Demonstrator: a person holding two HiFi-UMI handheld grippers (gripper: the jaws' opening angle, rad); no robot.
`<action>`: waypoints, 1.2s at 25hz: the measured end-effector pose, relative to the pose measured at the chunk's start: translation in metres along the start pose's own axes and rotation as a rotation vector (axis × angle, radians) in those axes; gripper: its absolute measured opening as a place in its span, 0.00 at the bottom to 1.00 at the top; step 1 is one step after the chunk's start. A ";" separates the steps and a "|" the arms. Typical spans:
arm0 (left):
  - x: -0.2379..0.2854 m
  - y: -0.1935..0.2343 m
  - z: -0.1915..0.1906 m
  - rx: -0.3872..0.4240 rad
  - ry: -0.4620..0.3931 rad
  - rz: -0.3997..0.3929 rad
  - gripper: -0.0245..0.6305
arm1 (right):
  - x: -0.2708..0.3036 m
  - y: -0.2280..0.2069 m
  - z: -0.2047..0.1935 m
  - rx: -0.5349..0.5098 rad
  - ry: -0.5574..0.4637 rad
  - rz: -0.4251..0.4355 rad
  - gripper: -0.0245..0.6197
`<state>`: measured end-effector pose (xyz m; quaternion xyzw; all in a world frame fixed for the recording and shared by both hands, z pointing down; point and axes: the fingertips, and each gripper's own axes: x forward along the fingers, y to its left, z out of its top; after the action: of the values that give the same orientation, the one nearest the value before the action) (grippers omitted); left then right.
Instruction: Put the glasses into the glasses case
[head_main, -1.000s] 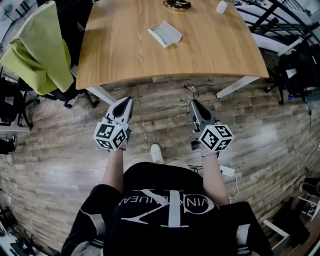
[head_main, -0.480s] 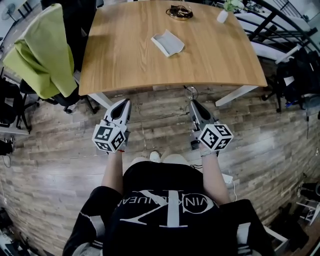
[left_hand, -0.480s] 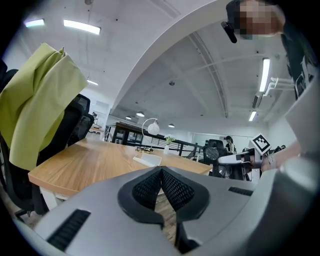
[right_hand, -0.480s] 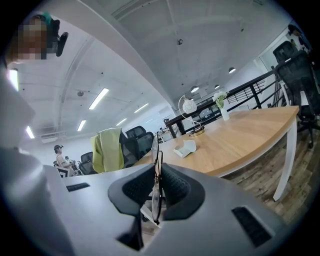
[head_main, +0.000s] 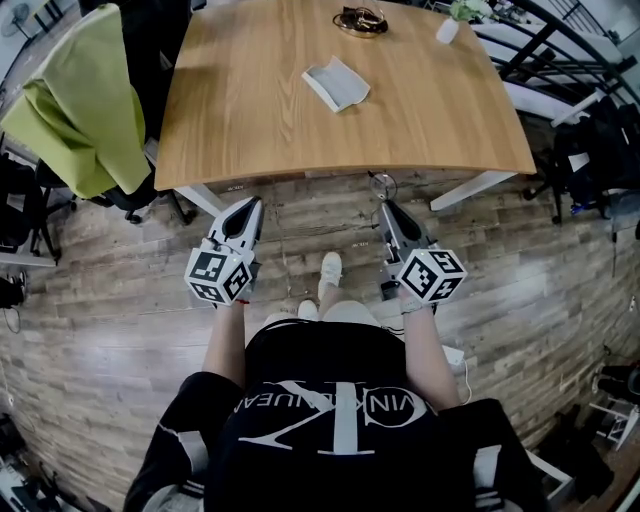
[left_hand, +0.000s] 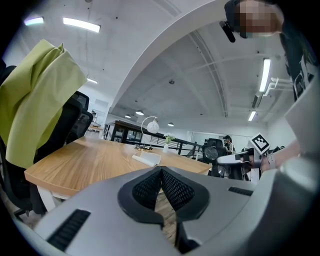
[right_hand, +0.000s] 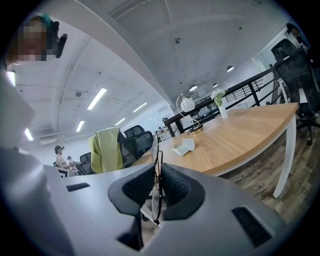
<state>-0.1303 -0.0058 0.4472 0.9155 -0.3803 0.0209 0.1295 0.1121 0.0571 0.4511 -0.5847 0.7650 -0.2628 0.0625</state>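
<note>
The glasses case (head_main: 336, 83) lies open, pale grey, on the wooden table (head_main: 250, 110) in the head view. It also shows in the left gripper view as the case (left_hand: 146, 159) and in the right gripper view as the case (right_hand: 183, 146). Both grippers hang over the floor, short of the table's near edge. My right gripper (head_main: 385, 206) is shut on thin wire-framed glasses (right_hand: 156, 150), whose frame sticks up past the jaw tips as the glasses (head_main: 380, 184). My left gripper (head_main: 252, 204) is shut with nothing in it; its pads (left_hand: 172, 187) meet.
A chair draped with a green jacket (head_main: 78, 100) stands left of the table. A dark round lamp base (head_main: 360, 18) and a small white vase (head_main: 447, 30) sit at the table's far side. Black bags (head_main: 590, 150) and metal railings lie to the right. Floor is wood plank.
The person has stepped toward the table; one shoe has moved forward between the grippers and the table sits slightly nearer. Both grippers keep their hold and position.
</note>
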 end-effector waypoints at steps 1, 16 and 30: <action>0.002 0.001 -0.002 -0.002 0.003 0.000 0.06 | 0.002 -0.002 -0.001 0.000 0.002 -0.001 0.12; 0.067 0.043 0.023 -0.025 -0.019 0.036 0.06 | 0.089 -0.033 0.027 0.014 0.025 0.055 0.12; 0.135 0.083 0.019 -0.049 0.022 0.042 0.06 | 0.164 -0.065 0.030 0.048 0.100 0.051 0.12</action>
<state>-0.0940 -0.1599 0.4652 0.9036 -0.3983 0.0244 0.1556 0.1293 -0.1164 0.4906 -0.5496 0.7751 -0.3083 0.0451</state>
